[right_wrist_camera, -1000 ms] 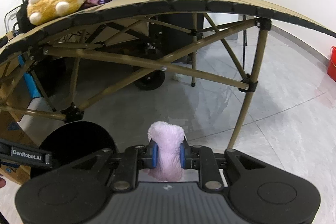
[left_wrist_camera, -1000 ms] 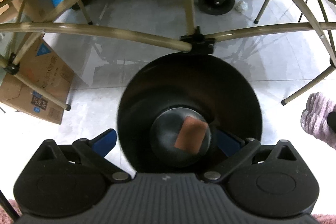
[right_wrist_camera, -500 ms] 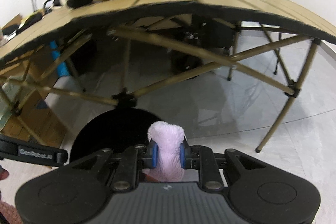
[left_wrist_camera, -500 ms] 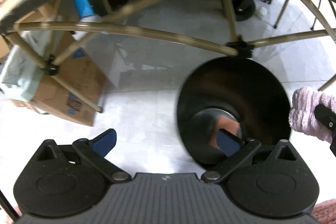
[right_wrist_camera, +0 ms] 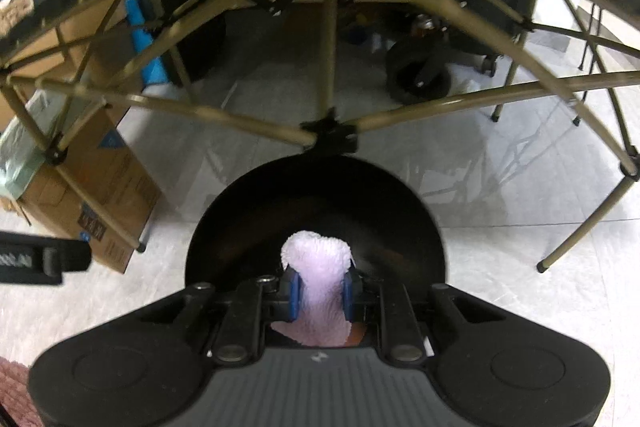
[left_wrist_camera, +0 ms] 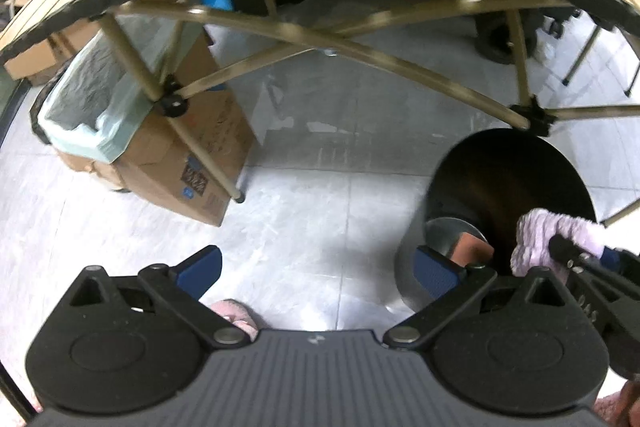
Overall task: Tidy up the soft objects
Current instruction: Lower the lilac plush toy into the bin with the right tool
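My right hand-held gripper (right_wrist_camera: 319,291) pinches the pink plush piece (right_wrist_camera: 320,279) right over the black bin's (right_wrist_camera: 400,203) mouth, its length running downward, while my left hand-held gripper (left_wrist_camera: 318,269) gapes empty beside the bin.

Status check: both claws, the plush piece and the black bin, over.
Right claw shut on pink plush piece, poised over black bin. Left claw open, empty, beside bin. Table strut crosses close above bin's far rim.
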The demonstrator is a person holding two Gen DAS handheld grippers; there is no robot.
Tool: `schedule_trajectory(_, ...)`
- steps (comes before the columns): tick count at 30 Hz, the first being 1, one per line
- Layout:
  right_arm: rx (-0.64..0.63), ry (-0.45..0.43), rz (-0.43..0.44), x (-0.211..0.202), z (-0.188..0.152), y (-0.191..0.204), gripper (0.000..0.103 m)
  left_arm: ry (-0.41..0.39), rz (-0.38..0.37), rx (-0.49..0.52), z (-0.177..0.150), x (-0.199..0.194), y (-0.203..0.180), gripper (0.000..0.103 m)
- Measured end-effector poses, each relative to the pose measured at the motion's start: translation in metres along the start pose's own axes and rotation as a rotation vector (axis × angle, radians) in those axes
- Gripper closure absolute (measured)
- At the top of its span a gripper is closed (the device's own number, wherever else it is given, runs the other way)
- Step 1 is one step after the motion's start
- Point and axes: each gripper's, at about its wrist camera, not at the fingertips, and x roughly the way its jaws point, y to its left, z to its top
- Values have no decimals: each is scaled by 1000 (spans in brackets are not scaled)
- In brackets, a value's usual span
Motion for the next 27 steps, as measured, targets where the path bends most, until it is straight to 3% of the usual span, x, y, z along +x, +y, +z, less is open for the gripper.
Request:
schedule_trajectory(21,-18,128,-30,60,0,23,83,49,53,-18,-2,15,19,0)
schedule_trajectory(26,-12,147,-37,61,1,20,71,61,56,-12,-2,19,18,0)
schedule_trajectory(27,-11,150,-35,61,1,20,61,63,56,-12,-2,20,18,0)
